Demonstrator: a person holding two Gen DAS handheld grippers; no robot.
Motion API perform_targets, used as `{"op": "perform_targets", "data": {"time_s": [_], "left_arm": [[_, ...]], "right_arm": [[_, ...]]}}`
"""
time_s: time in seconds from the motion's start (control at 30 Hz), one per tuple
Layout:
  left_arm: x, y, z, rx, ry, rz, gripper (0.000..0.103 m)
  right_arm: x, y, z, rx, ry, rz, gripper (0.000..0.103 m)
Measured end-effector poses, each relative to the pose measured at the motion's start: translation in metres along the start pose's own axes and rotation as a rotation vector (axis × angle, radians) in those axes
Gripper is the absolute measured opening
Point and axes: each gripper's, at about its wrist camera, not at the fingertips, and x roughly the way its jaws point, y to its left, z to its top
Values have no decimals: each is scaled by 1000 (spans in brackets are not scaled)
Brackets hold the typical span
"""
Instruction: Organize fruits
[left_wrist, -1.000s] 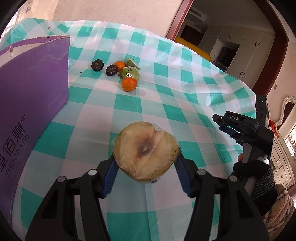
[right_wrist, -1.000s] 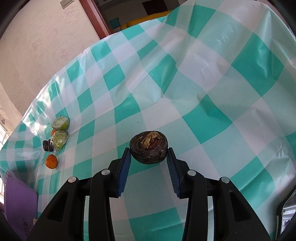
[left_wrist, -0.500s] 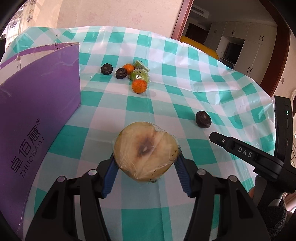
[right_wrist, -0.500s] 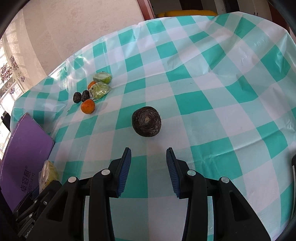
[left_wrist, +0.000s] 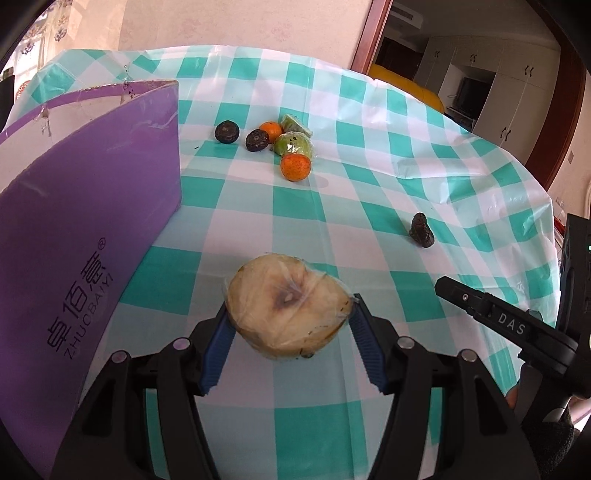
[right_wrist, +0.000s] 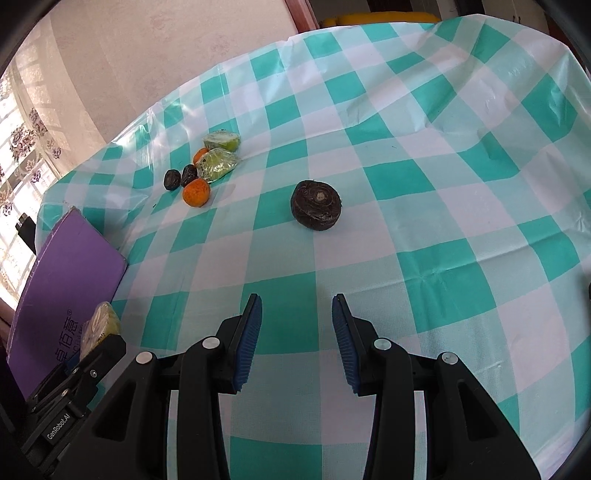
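Observation:
My left gripper (left_wrist: 291, 325) is shut on a plastic-wrapped cut fruit half (left_wrist: 286, 310), pale with a brown core, held above the checked tablecloth. My right gripper (right_wrist: 297, 328) is open and empty, drawn back from a dark round fruit (right_wrist: 316, 205) that lies on the cloth; the fruit also shows in the left wrist view (left_wrist: 421, 229). A cluster lies at the far side: two dark fruits (left_wrist: 226, 131), two oranges (left_wrist: 294, 167) and two wrapped green pieces (left_wrist: 293, 144). The cluster also shows in the right wrist view (right_wrist: 207, 162).
A purple cardboard box (left_wrist: 85, 206) stands at the left, close to my left gripper; it also shows in the right wrist view (right_wrist: 66, 280). The round table's teal-and-white cloth (right_wrist: 443, 184) has wrinkles at the far right. A wall and doorway lie beyond.
My right gripper opened, left the dark fruit on the cloth and pulled back from it. My left gripper kept its hold on the wrapped fruit half and shifted slightly.

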Motion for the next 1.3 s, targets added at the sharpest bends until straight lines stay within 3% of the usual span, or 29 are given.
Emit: {"op": "perform_targets", "data": {"time_s": [0.1,0.23,0.33,0.4,0.47,0.5,0.53,0.63,0.8,0.87,0.9,0.93,1.17,1.2,1.23,1.3], "left_arm": [[19,-23,19,76,40,-59,66],[47,-61,36,157,42,-58,66],[56,-68,41,124,60,-72,66],[42,-64,35,125,31,-63,66],[20,-55,24,146,-52,-7,80],[11,-49,20,146,-75,15,89],[5,-43,16,143,-77,17,89],[-2,-31,6,164,-25,-2,89],[10,-24,-4,210,45,17,89],[20,-24,-5,211,92,5,89],[24,-24,-5,214,103,12,89],[27,-24,-5,216,111,21,89],[48,-21,8,189,143,29,88],[50,-25,10,207,144,44,82],[49,-29,10,228,145,39,63],[46,-34,10,233,154,43,59]], "right_arm": [[-12,-15,4,17,-54,-44,39],[-17,-41,9,53,-62,-84,39],[-18,-52,10,75,-60,-81,39],[-16,-48,15,26,-62,-82,39],[-5,-37,24,-46,-18,-72,50],[3,-32,29,-75,-1,-76,66],[10,-27,34,-105,0,-79,72],[44,-11,51,-179,83,-70,72],[74,17,67,-296,111,-96,74],[77,25,66,-346,110,-133,65],[74,26,64,-356,101,-129,46],[71,25,62,-354,93,-133,39],[43,1,45,-216,64,-67,39],[39,0,42,-213,63,-66,39],[36,1,39,-213,64,-65,39],[30,2,33,-212,68,-55,39]]}}
